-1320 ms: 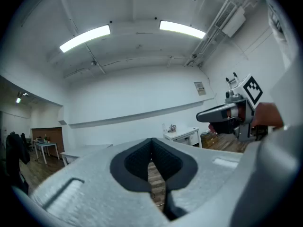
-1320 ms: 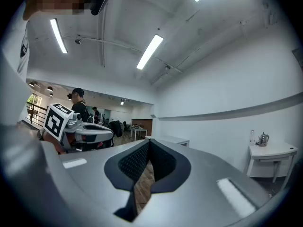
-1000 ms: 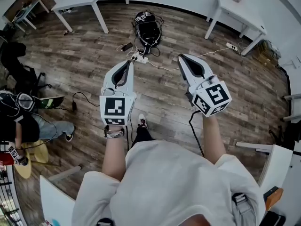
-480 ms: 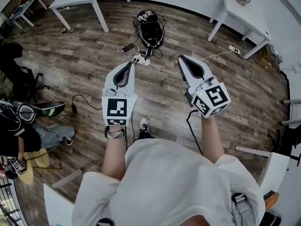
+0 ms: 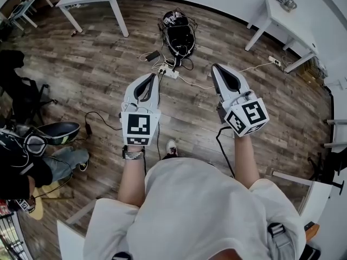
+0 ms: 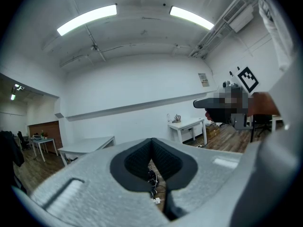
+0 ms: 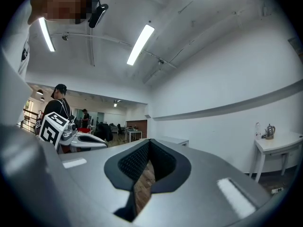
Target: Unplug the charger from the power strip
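White power strip on floor, beyond both closed jaws.

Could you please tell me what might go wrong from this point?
The power strip lies on the floor among tangled cables, so pulling a plug could drag the whole strip along. Its plugs sit close together, so the shut left tongs or right tongs might grab the wrong one.

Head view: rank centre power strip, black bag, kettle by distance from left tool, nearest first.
1. power strip: on the floor, just ahead of the left tool.
2. black bag: beyond the strip.
3. kettle: on the white table, far right.
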Tool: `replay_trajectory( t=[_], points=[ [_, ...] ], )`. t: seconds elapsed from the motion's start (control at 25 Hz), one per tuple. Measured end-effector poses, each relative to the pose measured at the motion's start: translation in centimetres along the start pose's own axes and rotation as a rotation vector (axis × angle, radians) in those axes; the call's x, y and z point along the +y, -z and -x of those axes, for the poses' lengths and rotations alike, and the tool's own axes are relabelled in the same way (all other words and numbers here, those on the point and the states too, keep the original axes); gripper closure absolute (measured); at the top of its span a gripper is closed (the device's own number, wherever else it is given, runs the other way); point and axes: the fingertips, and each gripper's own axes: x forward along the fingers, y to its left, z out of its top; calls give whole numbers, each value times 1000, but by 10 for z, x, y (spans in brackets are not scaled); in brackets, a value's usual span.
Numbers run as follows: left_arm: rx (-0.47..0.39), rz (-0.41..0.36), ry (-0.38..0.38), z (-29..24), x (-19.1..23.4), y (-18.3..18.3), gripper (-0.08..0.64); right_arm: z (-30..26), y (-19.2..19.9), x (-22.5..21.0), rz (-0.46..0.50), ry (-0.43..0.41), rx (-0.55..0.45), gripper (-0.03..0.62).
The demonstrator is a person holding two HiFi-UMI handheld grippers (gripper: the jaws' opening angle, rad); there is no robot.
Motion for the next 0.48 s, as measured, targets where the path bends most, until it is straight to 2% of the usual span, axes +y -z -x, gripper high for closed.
replay_trajectory(
  t=[0.24,0.48],
  points=[
    [19,-7,29,-20,34,13,557,-36,4,0,-9,22,11,592],
    [24,-8,48,-40,49,17,557,-54,7,-12,-10,59,29,591]
  ],
)
